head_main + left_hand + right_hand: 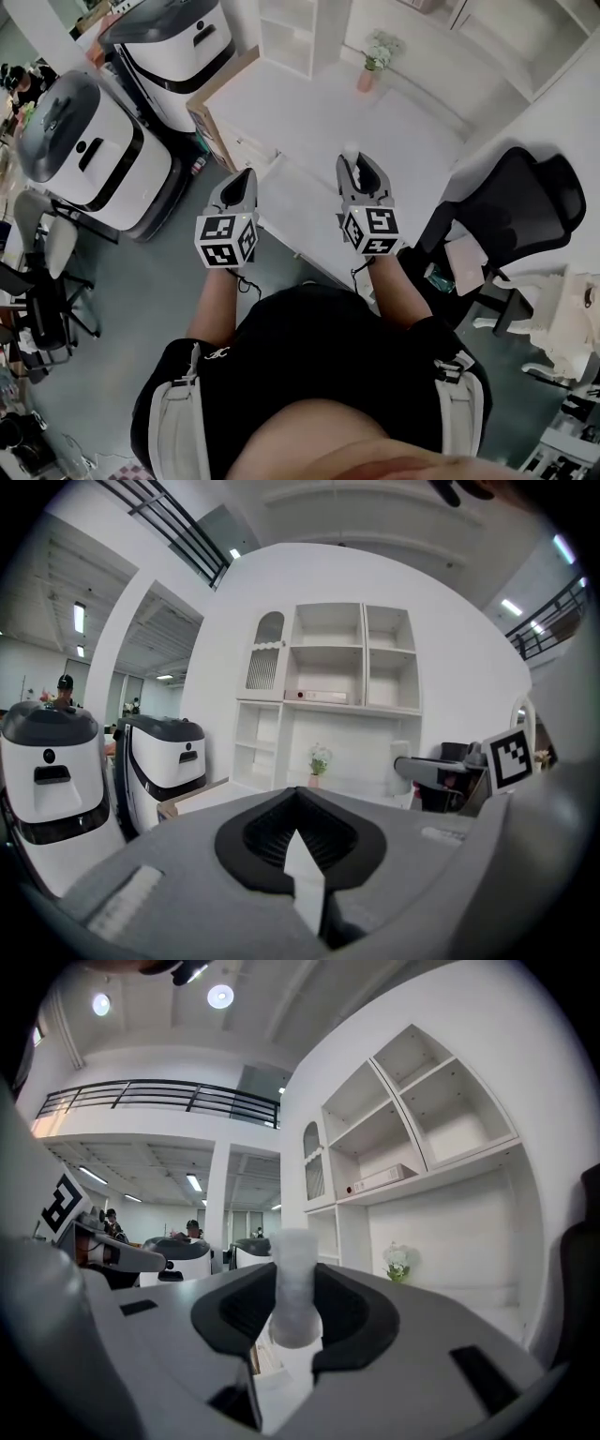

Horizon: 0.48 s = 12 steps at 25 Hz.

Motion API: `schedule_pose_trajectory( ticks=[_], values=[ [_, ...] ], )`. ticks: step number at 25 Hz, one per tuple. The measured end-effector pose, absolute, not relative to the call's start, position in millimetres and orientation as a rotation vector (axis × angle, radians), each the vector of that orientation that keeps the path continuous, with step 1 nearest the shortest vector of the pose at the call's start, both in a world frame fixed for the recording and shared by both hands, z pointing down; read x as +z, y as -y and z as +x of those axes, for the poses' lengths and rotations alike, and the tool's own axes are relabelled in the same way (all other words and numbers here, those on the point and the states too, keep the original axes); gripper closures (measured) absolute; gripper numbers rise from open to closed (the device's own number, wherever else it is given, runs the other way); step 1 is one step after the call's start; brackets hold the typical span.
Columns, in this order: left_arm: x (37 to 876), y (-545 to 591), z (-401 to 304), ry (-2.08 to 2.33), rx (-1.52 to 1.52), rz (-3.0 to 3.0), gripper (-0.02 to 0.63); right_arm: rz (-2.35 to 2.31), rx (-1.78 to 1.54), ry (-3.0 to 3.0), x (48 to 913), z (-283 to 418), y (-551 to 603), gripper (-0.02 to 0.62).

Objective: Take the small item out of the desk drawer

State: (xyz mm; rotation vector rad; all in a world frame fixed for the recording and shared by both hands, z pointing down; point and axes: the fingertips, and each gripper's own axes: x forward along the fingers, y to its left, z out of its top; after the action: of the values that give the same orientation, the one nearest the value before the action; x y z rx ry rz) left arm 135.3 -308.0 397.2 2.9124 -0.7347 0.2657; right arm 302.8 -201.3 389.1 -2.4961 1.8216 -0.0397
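I'm clamping my R hand-held gripper [360, 174] on the small item [295, 1286], a pale, see-through, bottle-shaped thing standing upright btwn the black pads [347, 1312], w/ its top poking out past the jaw tips. The jaws are sitting partway apart, just as wide as the item. I'm holding it up in the air over the near part of the white counter [309, 112], not touching the surface. In the head view its top is showing as a small white nub just beyond the jaws. My L hand-held gripper [241, 181] is hovering to the L of it at approx the same height, near but apart, jaws together w/ nothing in them; only a thin white sliver is showing btwn its pads in the left gripper view. I can't tell from these views where the drawer is or whether it's open. At the far end of the counter a pink vase [367, 77] w/ pale flowers is standing, and behind it a white shelf unit [328, 667] is rising against the wall, w/ a flat box lying on one shelf. To my R a black office chair [525, 202] is sitting beside the counter. To my L two big white-and-black machines [84, 155] are standing on the grey floor, and a few people are showing far off in the bkgd.
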Motion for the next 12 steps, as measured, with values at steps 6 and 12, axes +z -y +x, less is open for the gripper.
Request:
schedule_pose_trajectory(
  ticks=[6,12],
  values=[
    [393.9,302.9,140.6,0.727,0.276,2.92,0.594,-2.49,-0.033,-1.791,383.8,308.5,196.3,0.474],
    [391.7,301.8,149.0,0.722,0.273,2.934,0.594,-2.485,-0.03,-1.786,383.4,314.3,197.8,0.474]
  ],
)
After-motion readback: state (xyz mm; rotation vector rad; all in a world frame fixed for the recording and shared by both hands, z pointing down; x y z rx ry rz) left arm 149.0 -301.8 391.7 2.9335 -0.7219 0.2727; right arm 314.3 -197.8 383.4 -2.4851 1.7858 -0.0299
